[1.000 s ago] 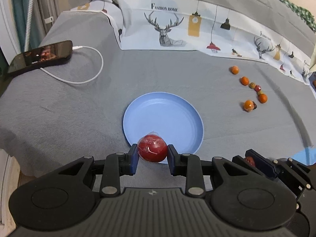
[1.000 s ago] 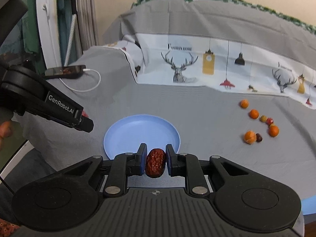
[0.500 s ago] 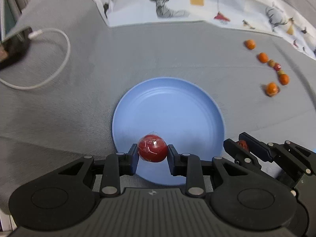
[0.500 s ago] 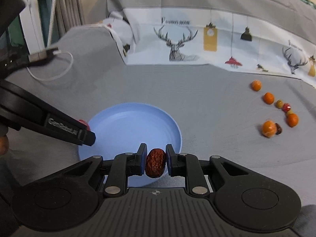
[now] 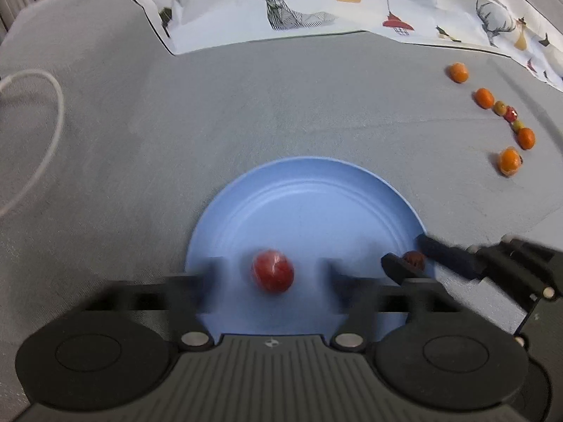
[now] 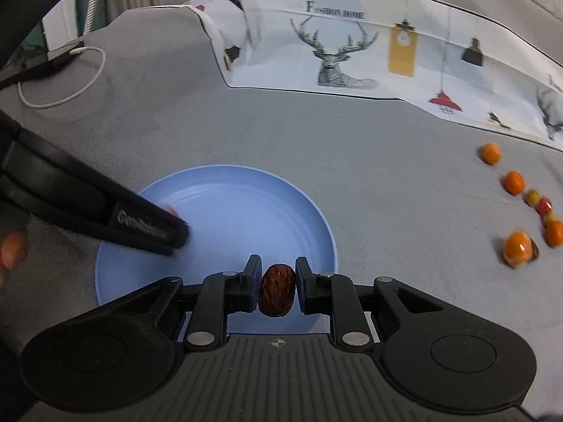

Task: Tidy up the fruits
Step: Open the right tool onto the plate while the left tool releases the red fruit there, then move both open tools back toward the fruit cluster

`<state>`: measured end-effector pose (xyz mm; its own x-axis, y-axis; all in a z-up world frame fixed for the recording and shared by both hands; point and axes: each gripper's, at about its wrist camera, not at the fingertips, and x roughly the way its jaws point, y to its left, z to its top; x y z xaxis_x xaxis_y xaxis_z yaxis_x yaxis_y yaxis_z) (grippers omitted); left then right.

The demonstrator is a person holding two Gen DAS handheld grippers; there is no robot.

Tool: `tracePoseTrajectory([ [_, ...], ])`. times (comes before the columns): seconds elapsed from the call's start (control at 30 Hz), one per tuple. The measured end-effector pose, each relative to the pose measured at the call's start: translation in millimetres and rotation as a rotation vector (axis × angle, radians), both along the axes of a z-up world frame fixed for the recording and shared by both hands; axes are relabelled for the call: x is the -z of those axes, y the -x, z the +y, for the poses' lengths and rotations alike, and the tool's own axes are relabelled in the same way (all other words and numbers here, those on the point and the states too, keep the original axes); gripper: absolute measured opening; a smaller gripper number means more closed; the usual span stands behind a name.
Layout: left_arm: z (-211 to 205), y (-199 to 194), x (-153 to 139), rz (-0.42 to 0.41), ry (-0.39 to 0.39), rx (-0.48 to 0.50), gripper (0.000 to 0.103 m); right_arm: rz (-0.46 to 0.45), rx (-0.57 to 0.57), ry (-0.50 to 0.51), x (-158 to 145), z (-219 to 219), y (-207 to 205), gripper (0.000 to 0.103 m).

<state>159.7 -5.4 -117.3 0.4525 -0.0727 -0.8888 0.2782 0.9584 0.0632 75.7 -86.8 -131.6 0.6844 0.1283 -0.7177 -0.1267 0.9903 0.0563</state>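
Note:
A light blue plate (image 5: 316, 204) lies on the grey cloth. My left gripper (image 5: 271, 274) is open over its near rim, fingers blurred and spread wide. A red round fruit (image 5: 272, 270) sits loose between them over the plate. My right gripper (image 6: 276, 286) is shut on a brown date (image 6: 277, 294) just above the plate's (image 6: 228, 204) near right rim. It also shows in the left wrist view (image 5: 413, 258). The left gripper's finger (image 6: 140, 223) crosses the plate's left side.
Several small orange, red and green fruits (image 5: 508, 160) lie in a curved row at the right, also in the right wrist view (image 6: 515, 246). A printed deer cloth (image 6: 334, 52) lies behind. A white cable (image 5: 52, 105) and a phone (image 6: 59, 54) are at far left.
My left gripper has moved forward over the plate and opened, letting go of the red fruit. My right gripper has moved in over the plate's rim, still holding the date.

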Motion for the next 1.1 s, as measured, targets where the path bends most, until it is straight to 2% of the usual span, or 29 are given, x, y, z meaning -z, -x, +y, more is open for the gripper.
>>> tracePoseTrajectory([
  [0.03,-1.2,0.3,-3.8,-0.030,-0.006,-0.013,0.102,-0.004,0.004,-0.002,-3.2,-1.3,-1.8,0.055],
  [0.07,0.7,4.7,-11.1,-0.069,-0.002,-0.016,0.102,-0.017,0.016,-0.005,-7.3,-3.7,-2.1,0.072],
  [0.13,2.0,13.1,-23.0,-0.076,-0.010,-0.006,0.102,-0.036,0.029,0.006,-17.4,-7.9,4.6,0.079],
  [0.2,6.3,27.6,-35.6,-0.082,-0.022,-0.034,0.103,-0.018,0.027,0.006,-29.7,-12.6,17.7,0.083],
  [0.27,13.3,48.1,-47.7,-0.092,-0.019,-0.070,0.103,-0.004,0.036,-0.022,-42.1,-17.8,37.9,0.091],
  [0.4,26.5,98.2,-60.1,-0.062,-0.030,-0.114,0.103,0.001,0.024,-0.072,-62.4,-20.8,89.6,0.093],
  [0.53,41.2,137.8,-70.5,-0.048,-0.007,-0.147,0.103,-0.067,0.043,-0.049,-78.5,-16.3,129.7,0.095],
  [0.67,43.0,157.8,-83.8,-0.094,-0.018,-0.148,0.103,-0.150,0.064,-0.038,-96.0,-17.1,149.4,0.097],
  [0.87,36.5,177.8,-101.5,-0.164,-0.001,-0.129,0.103,-0.204,0.067,-0.023,-107.5,-17.8,172.8,0.097],
  [1.1,28.8,190.0,-114.1,-0.206,0.000,-0.117,0.103,-0.250,0.087,-0.026,-115.8,-25.2,186.4,0.098],
])
